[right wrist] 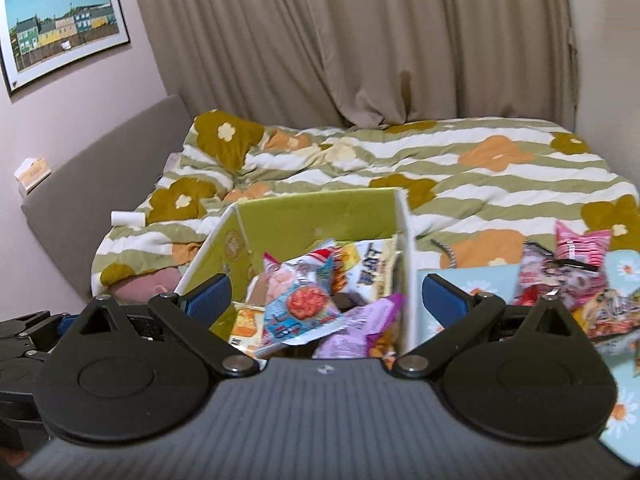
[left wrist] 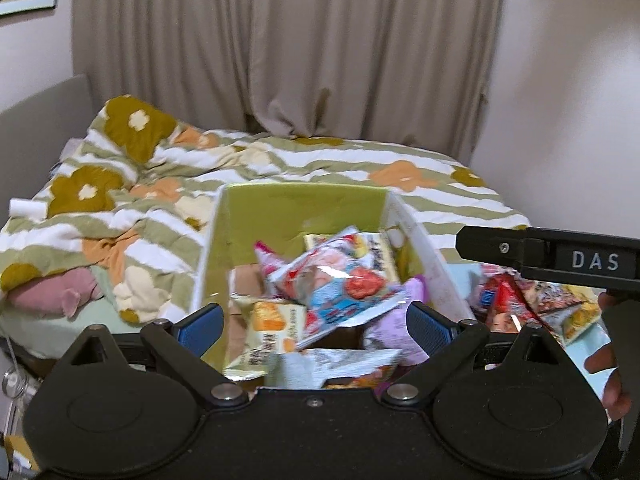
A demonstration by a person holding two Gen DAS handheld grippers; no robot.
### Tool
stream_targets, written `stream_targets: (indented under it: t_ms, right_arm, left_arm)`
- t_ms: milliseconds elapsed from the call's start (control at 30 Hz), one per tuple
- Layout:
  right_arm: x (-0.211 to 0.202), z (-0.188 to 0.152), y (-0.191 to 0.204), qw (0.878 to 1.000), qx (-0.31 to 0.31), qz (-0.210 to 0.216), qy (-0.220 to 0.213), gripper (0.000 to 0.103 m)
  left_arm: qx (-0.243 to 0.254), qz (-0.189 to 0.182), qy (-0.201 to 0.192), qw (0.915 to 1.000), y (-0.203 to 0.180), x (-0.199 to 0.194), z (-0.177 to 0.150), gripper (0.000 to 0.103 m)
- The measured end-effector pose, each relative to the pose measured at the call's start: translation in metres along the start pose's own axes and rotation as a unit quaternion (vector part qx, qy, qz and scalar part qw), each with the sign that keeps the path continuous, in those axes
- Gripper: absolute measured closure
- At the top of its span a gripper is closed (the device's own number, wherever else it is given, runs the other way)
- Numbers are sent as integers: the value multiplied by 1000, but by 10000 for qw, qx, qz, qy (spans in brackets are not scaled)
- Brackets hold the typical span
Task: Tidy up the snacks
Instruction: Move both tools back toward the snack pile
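A green-lined cardboard box [left wrist: 296,208] [right wrist: 316,212] stands on the bed and holds several snack packets. A blue and red packet [left wrist: 344,292] [right wrist: 300,312] lies on top, with a yellow packet [left wrist: 268,328] and a purple packet [right wrist: 360,332] beside it. My left gripper [left wrist: 314,322] hovers open above the box with nothing between its blue pads. My right gripper [right wrist: 326,300] is also open and empty, over the box's right wall. More loose snack packets [right wrist: 568,280] [left wrist: 532,300] lie in a pile to the right of the box on a light blue daisy cloth [right wrist: 460,280].
A striped flower-pattern duvet [right wrist: 480,184] covers the bed behind the box. Beige curtains [left wrist: 280,48] hang at the back. A grey headboard [right wrist: 100,184] and a framed picture [right wrist: 60,40] are on the left wall. The right gripper's body [left wrist: 560,258] and a hand [left wrist: 608,364] show at the left view's right edge.
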State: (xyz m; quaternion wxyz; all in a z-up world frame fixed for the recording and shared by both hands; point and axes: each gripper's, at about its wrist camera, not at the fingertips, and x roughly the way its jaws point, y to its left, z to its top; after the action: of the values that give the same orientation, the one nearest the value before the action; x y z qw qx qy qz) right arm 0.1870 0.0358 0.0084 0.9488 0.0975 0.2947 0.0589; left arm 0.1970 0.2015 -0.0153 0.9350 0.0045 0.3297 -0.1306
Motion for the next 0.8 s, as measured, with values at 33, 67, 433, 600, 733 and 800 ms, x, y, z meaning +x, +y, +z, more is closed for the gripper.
stream_targets:
  t_ms: [33, 67, 433, 600, 733, 800]
  right_arm:
    - [-6, 0, -4, 10000, 7, -37, -23, 0]
    - [-11, 1, -8, 10000, 20, -84, -41, 0]
    - [-59, 1, -94, 9981, 482, -370, -71, 0]
    - [-75, -4, -148, 9959, 796, -433, 51, 0]
    - [-77, -10, -191, 9928, 1061, -495, 235, 0]
    - [-76, -15, -210, 9920, 1084, -539, 344, 0]
  left_arm:
    - [53, -59, -13, 10000, -7, 0, 1, 3]
    - [96, -112, -21, 9999, -12, 1, 1, 3]
    - [342, -436, -151, 9983, -97, 14, 4, 3]
    - [535, -505, -64, 9973, -148, 30, 3, 3]
    - [619, -574, 60, 9964, -183, 46, -4, 3]
    - [722, -614, 179, 9953, -200, 59, -8, 3]
